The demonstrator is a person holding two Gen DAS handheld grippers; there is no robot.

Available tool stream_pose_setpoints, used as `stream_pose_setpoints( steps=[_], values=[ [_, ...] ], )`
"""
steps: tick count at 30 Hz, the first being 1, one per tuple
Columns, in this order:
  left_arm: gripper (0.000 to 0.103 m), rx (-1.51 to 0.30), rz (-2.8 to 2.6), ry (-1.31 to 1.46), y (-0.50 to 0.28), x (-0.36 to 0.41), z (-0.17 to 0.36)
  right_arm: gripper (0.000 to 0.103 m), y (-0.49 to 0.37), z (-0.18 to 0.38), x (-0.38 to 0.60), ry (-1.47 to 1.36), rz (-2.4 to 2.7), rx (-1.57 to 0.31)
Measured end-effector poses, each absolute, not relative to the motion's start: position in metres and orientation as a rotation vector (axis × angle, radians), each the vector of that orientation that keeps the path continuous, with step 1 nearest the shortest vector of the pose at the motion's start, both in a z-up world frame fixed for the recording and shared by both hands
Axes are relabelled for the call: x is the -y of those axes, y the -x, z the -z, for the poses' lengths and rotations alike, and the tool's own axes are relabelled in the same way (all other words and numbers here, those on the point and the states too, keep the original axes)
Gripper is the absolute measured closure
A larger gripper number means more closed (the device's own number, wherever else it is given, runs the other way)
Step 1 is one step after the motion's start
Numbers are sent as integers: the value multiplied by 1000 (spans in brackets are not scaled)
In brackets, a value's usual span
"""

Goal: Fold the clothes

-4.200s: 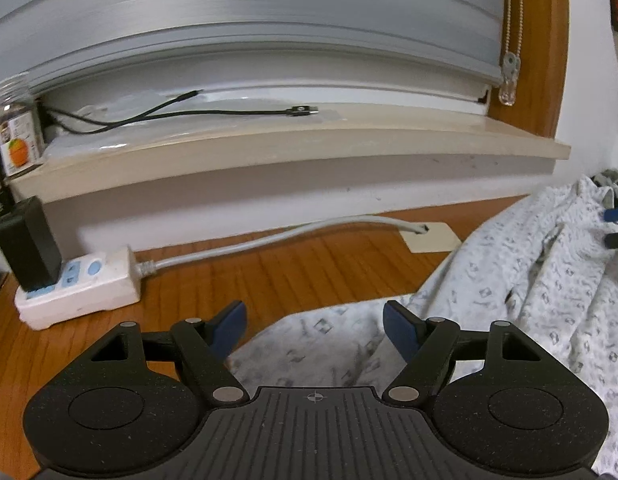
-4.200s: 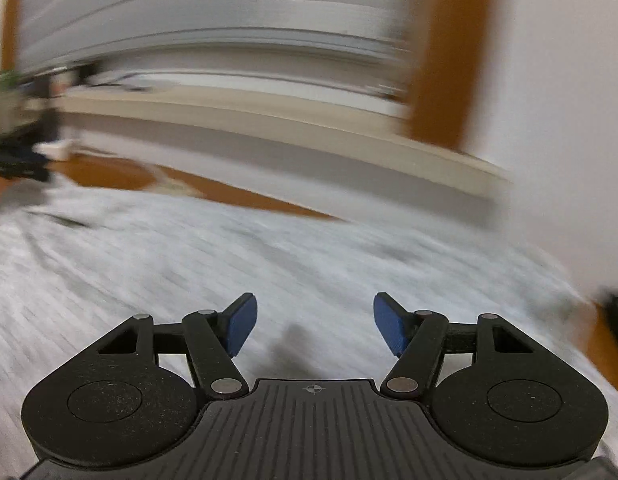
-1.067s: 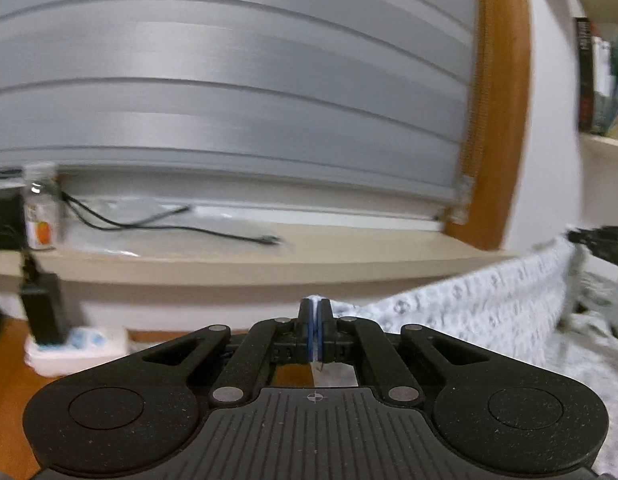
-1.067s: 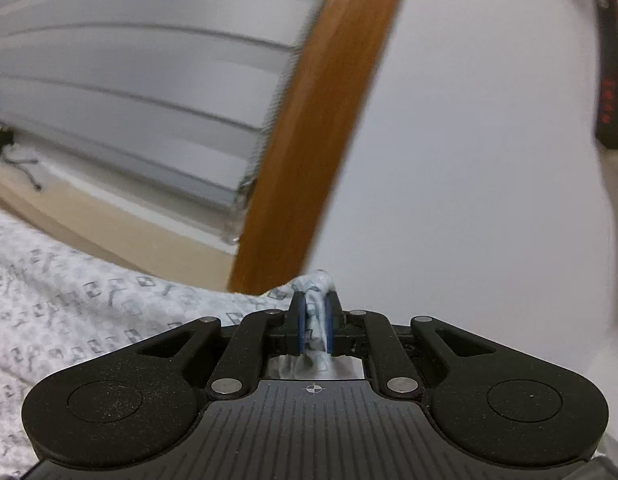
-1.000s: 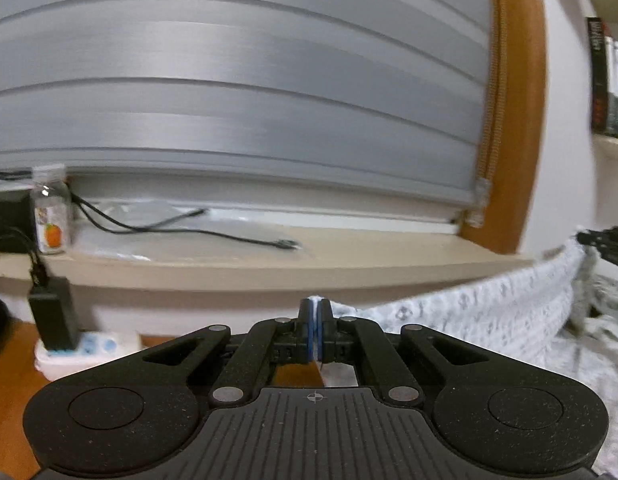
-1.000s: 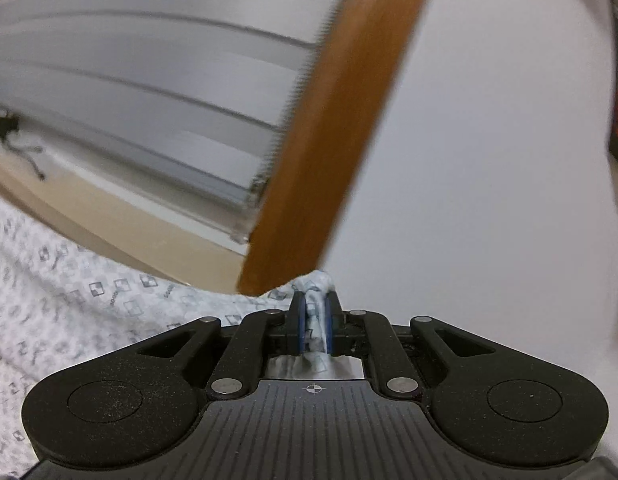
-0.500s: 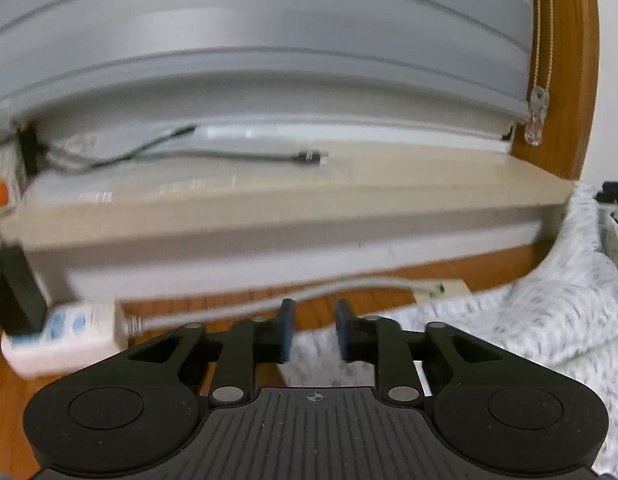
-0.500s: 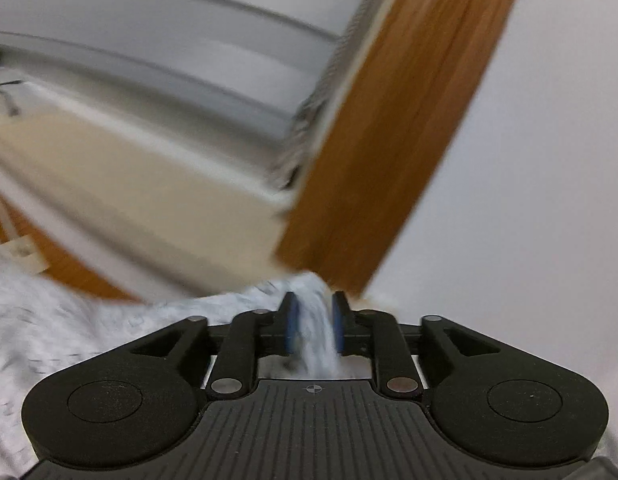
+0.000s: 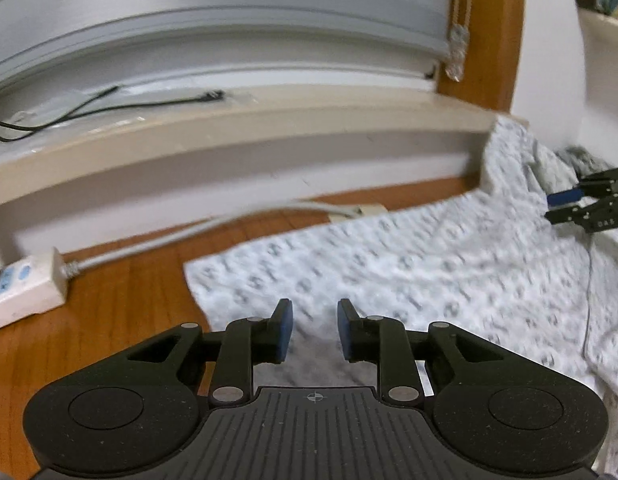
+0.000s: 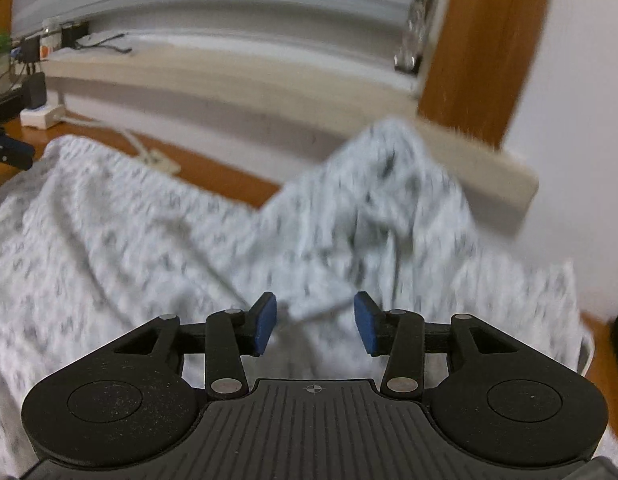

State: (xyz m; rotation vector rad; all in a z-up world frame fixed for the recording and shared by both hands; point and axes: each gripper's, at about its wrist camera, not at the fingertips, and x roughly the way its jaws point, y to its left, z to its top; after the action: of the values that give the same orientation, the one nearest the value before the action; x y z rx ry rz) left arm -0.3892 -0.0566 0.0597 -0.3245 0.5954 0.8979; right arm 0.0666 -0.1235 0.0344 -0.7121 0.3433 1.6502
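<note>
A white garment with a small grey print (image 9: 429,264) lies spread on the wooden table (image 9: 109,320), its far right corner bunched up against the sill. My left gripper (image 9: 313,332) hovers low over the garment's left edge, its blue pads a little apart and pressing on nothing. In the right wrist view the garment (image 10: 129,220) fills the lower half, blurred by motion. My right gripper (image 10: 315,324) is opening its jaws; a loose fold of cloth lies between them, free of the pads. Each gripper shows in the other's view: the right gripper (image 9: 565,206) and the left gripper (image 10: 13,152).
A white power strip (image 9: 21,288) with a grey cord (image 9: 189,232) sits at the table's back left. A beige windowsill (image 9: 229,128) carrying a black cable (image 9: 109,108) overhangs the back, under grey blinds. A wooden window frame (image 9: 489,40) and white wall close the right.
Both grippers were shut on the garment's raised edge. Both have come down toward the table and opened, and the cloth has dropped out of them onto the table.
</note>
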Motion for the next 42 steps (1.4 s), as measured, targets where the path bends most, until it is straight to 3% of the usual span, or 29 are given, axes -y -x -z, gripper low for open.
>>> stream_pose_setpoints(
  steps=[10,23,36,40,42],
  values=[
    [80,-655,-911,271,375,47,-43,58,-71,-37,161,590,-1723,-353],
    [81,-710,-957,209,340,1,-44,58,94,-54,165,691,-2132,-292],
    [81,-681,-947,235,341,-4,-43,60,192,-48,193,850,-2337,-296],
    [81,-675,-943,241,343,-5,-43,68,195,-41,198,886,-2351,-321],
    [81,-674,-943,242,343,-5,-42,79,194,-37,200,914,-2361,-324]
  ],
)
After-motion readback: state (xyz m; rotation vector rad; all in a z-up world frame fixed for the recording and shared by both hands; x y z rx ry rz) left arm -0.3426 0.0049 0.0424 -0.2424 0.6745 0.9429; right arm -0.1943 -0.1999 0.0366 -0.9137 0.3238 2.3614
